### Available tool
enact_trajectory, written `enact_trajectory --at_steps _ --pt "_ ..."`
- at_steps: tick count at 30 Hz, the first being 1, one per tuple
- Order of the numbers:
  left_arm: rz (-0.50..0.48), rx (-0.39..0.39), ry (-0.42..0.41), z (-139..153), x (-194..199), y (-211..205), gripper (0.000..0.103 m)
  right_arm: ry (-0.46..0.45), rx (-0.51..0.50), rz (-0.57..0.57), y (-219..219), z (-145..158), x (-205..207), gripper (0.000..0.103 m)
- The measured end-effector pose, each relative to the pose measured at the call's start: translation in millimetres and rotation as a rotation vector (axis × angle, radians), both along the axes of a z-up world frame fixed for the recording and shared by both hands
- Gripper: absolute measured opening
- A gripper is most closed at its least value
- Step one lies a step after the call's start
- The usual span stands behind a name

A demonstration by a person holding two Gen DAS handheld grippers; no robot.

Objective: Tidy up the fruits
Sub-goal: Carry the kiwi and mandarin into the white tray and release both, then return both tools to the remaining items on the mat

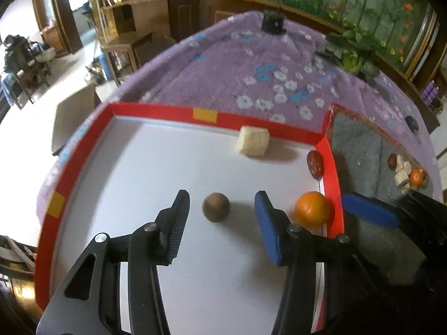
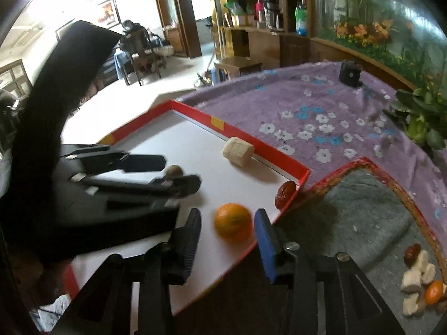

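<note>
a shallow tray (image 1: 279,131) with glossy red card walls and a smooth white floor sits on a fuzzy purple cloth (image 1: 229,78) printed with white and blue flowers. low in the left wrist view the left gripper (image 1: 220,209) is spread wide, its ribbed black pad and blue pad standing either side of a small, dull brown round fruit (image 1: 216,207) without touching it. just right of the blue pad a shiny orange (image 1: 312,208) lies against the tray's right wall. a wrinkled dark red date (image 1: 315,164) rests in the right corner, and a pale, rough cube (image 1: 252,141) sits by the far wall.

in the lower middle of the right wrist view the right gripper (image 2: 227,223) is also spread, with the orange (image 2: 232,225) between its fingers; whether a pad touches the peel i cannot tell, as the frame is blurred. the brown fruit (image 2: 174,171) shows only partly there, behind the left gripper's dark fingers (image 2: 156,162) at middle left.

at the right of both views lies a basket (image 2: 374,167) with a woven rim and grey felt lining. the right wrist view shows its heap more plainly: pale chunks (image 2: 416,279), a second date (image 2: 412,254) and a small orange (image 2: 433,293) at lower right.
</note>
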State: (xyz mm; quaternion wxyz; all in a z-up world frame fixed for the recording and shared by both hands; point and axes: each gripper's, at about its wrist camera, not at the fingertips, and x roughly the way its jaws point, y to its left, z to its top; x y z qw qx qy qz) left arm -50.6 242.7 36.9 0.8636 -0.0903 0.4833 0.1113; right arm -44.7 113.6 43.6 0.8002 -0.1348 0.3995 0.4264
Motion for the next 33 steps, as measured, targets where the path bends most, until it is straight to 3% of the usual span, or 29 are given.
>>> enact_trajectory --at_steps 6,8,14,16,18,25,29,33 --pt "0.067 0.015 -0.081 18.0 -27.1 -9.2 0.048 -0.031 0.123 -0.081 -52.6 21.9 -25.3 0.044" --pt "0.073 0.013 -0.136 29.2 -42.2 -19.3 0.049 -0.042 0.17 -0.107 -73.5 26.7 -33.4 0.05" --pt "0.025 0.08 -0.228 56.4 -65.7 -58.6 0.049 -0.087 0.126 -0.186 -119.2 32.2 -47.3 0.051" --pt "-0.007 0.042 -0.248 60.8 -66.0 -71.2 0.061 -0.11 0.108 -0.23 -139.7 33.6 -53.7 0.051" --pt "-0.038 -0.002 -0.257 62.3 -61.4 -85.5 0.063 -0.119 0.102 -0.272 -160.9 35.1 -59.1 0.051" --pt "-0.197 -0.004 -0.228 54.4 -43.2 -160.1 0.063 -0.104 0.127 -0.474 -245.3 27.4 -77.0 0.061" --pt "-0.235 0.003 -0.211 47.4 -32.7 -189.1 0.063 -0.109 0.092 -0.546 -274.8 24.3 -76.3 0.061" --pt "-0.256 0.028 -0.183 40.3 -22.4 -205.5 0.063 -0.089 0.131 -0.586 -298.5 23.2 -70.4 0.064"
